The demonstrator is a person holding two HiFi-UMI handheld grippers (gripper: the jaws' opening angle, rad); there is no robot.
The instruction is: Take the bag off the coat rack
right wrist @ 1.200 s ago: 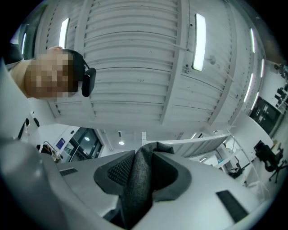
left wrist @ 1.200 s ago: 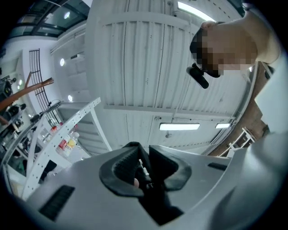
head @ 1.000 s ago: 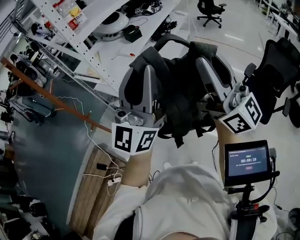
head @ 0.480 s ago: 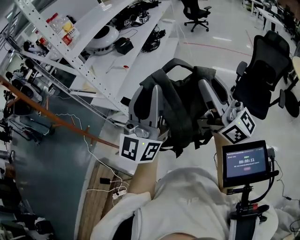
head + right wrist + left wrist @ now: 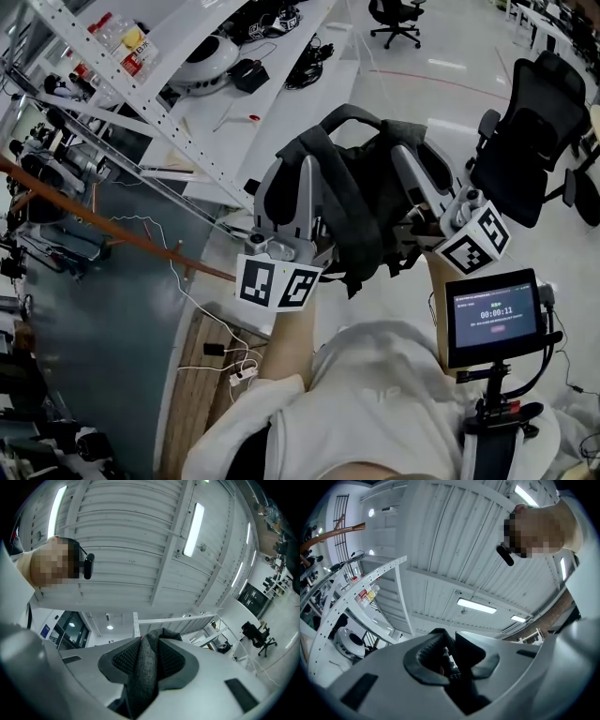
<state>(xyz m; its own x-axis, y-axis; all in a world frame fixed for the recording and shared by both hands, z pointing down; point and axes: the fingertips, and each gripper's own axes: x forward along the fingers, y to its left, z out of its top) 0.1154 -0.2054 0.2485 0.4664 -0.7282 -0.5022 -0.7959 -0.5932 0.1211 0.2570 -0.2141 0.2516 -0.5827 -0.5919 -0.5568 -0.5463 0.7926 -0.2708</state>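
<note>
In the head view a dark grey backpack (image 5: 370, 206) hangs in the air between my two grippers, above the floor and in front of the person's body. My left gripper (image 5: 309, 183) is shut on a dark strap (image 5: 457, 667) at the bag's left side. My right gripper (image 5: 408, 164) is shut on a grey woven strap (image 5: 145, 667) at its right side, and that strap fills the gap between the ribbed pads. The bag's top handle (image 5: 342, 117) arches free at the top. Both gripper views point up at the ceiling.
A white shelving rack (image 5: 178, 103) and a cluttered white bench (image 5: 281, 66) run along the left. A brown wooden bar (image 5: 112, 225) crosses the lower left. A black office chair (image 5: 520, 131) stands at the right. A small screen (image 5: 494, 314) is mounted at the person's right side.
Both grippers keep their hold on the straps. The bag has stayed between them while the surroundings have slid a little in the head view.
</note>
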